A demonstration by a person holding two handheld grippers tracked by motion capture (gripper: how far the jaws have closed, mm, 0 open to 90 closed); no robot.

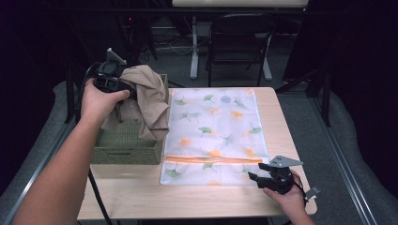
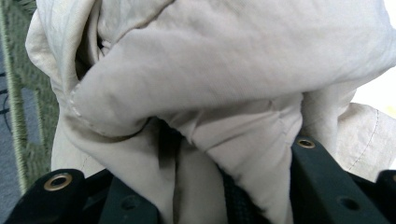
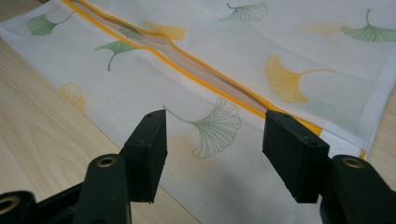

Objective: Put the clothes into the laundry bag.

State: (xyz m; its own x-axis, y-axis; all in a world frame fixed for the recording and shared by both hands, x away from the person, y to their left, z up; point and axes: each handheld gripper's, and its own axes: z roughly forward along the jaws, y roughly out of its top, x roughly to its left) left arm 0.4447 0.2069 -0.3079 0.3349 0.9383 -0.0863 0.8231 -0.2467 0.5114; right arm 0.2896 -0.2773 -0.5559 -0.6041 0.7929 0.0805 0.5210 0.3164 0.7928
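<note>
The left tongs [image 1: 123, 86] hold a beige cloth [image 1: 148, 101] up in the air. The cloth is bunched and hangs down over a green woven basket [image 1: 124, 150]. In the left gripper view the black jaws are closed on a thick fold of the cloth [image 2: 219, 74], and the cloth fills the gap between them. A bit of the basket wall [image 2: 21, 116] shows at the left side of that view.

The basket sits at the left side of the tabletop [image 1: 141, 197]. Just beside it, on the right, a white bag [image 1: 213, 136] lies flat. The bag has green and orange leaves printed on it and an orange zipper [image 1: 213, 160] running across near the close end.

The right tongs [image 1: 260, 179] are at the near right corner of the bag, low over it. In the right gripper view its two black jaws stand wide apart with nothing between them. Under them is the white bag [image 3: 299, 42], and the orange zipper [image 3: 205, 86] runs past just ahead of the jaw tips. The zipper looks partly open there.
</note>
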